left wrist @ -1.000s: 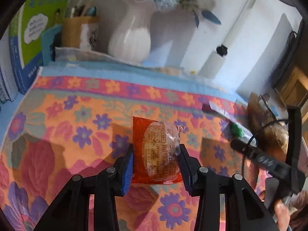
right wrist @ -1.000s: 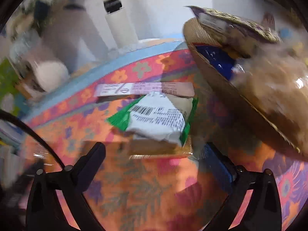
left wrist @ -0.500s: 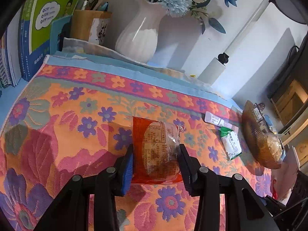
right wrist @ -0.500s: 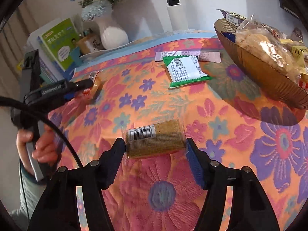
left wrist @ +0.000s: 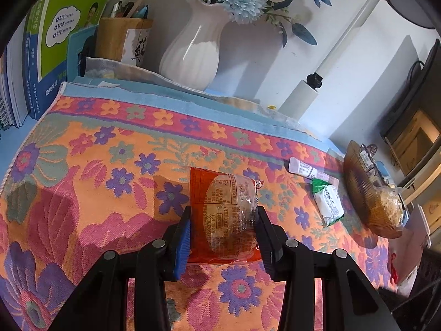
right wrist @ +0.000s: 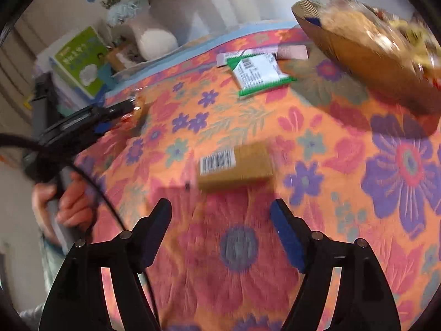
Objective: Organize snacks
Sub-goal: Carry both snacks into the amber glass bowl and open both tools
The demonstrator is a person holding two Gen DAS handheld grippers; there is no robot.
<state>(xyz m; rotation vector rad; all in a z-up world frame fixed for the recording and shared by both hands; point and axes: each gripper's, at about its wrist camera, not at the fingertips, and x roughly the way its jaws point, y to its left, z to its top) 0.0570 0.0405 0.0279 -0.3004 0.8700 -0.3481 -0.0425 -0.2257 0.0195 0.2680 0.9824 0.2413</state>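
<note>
1. The left tongs (left wrist: 223, 230) were clamped on an orange-wrapped cake packet (left wrist: 224, 215) above the flowered tabletop (left wrist: 115, 165).
2. The right tongs (right wrist: 220, 222) stood apart and opening, nothing between them; the brown biscuit pack (right wrist: 235, 165) lay just ahead.
3. The snack basket (right wrist: 366, 55) sat far right.

Basket (right wrist: 358, 47) blurred — contents unreadable; label print on orange packet (left wrist: 223, 212) illegible.
</note>
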